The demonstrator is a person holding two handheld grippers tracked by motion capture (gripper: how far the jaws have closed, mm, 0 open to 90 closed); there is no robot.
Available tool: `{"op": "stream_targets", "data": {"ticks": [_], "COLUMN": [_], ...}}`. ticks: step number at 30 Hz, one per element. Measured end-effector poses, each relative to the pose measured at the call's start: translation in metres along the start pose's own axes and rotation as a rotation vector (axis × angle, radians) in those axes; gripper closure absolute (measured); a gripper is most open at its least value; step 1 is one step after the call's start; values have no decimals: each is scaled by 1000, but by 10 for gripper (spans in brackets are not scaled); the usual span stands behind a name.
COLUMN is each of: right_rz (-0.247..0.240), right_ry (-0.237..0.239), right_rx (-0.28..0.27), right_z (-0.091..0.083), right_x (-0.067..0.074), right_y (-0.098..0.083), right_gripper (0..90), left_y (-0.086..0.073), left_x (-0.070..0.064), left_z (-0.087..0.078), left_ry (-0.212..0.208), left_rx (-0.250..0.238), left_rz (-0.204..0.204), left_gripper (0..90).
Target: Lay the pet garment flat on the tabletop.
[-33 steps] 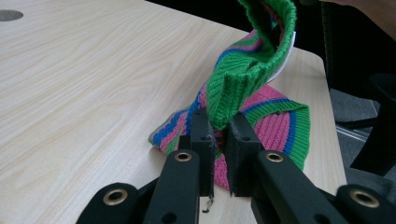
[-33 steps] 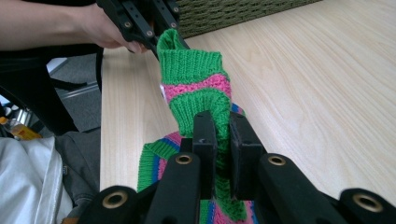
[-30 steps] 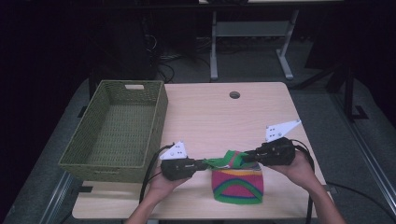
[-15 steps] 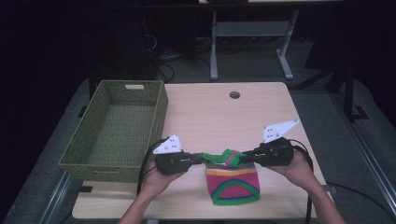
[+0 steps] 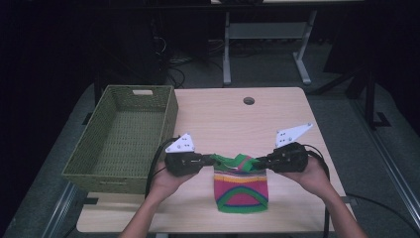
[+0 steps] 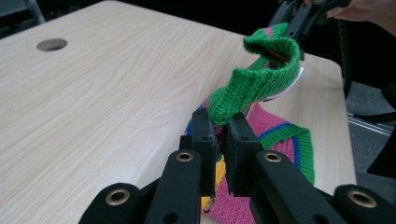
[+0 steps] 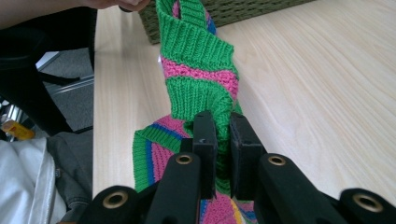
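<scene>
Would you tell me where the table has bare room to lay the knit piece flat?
The table is bare between the basket and its right edge, behind both grippers. The front is crowded: the knit piece hangs there.

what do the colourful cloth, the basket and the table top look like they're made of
Cloth: knitted yarn, likely wool or acrylic; ribbed green edge and stitch rows show. Basket: woven olive fibre or wicker-like plastic, matt; can't tell which. Table: pale wood or wood-look laminate, smooth, with printed-looking grain.

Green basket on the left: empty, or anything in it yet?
Empty: the basket shows bare woven floor; the knitted piece is outside it on the table.
</scene>
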State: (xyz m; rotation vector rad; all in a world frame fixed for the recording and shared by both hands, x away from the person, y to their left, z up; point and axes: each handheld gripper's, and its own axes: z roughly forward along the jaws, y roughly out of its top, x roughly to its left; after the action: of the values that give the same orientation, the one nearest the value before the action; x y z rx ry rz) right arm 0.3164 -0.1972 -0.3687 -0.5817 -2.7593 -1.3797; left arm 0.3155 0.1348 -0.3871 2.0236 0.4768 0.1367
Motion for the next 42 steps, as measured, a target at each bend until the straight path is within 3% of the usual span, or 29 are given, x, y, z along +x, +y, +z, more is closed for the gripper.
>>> {"op": "stream_targets", "data": {"ticks": [15, 21, 37, 39, 42], "right_rz": [44, 70, 104, 117, 158], "right_ry": [-40, -60, -102, -123, -203], "right_rx": [10, 16, 30, 21, -17], "right_z": [1, 2, 7, 8, 9], "right_x": [-21, -31, -52, -57, -66], "right_y": [-2, -5, -9, -8, -6], "right_gripper": [821, 817, 804, 778, 671], "left_y": [-3, -6, -2, -1, 3], "left_x": [11, 16, 30, 33, 40], "left_z": [22, 32, 55, 58, 64], "left_ry": [44, 42, 88, 111, 161], "left_rx": [18, 25, 61, 56, 81], "left_rz": [-54, -88, -146, -148, -166], "left_gripper": [834, 831, 822, 786, 648]}}
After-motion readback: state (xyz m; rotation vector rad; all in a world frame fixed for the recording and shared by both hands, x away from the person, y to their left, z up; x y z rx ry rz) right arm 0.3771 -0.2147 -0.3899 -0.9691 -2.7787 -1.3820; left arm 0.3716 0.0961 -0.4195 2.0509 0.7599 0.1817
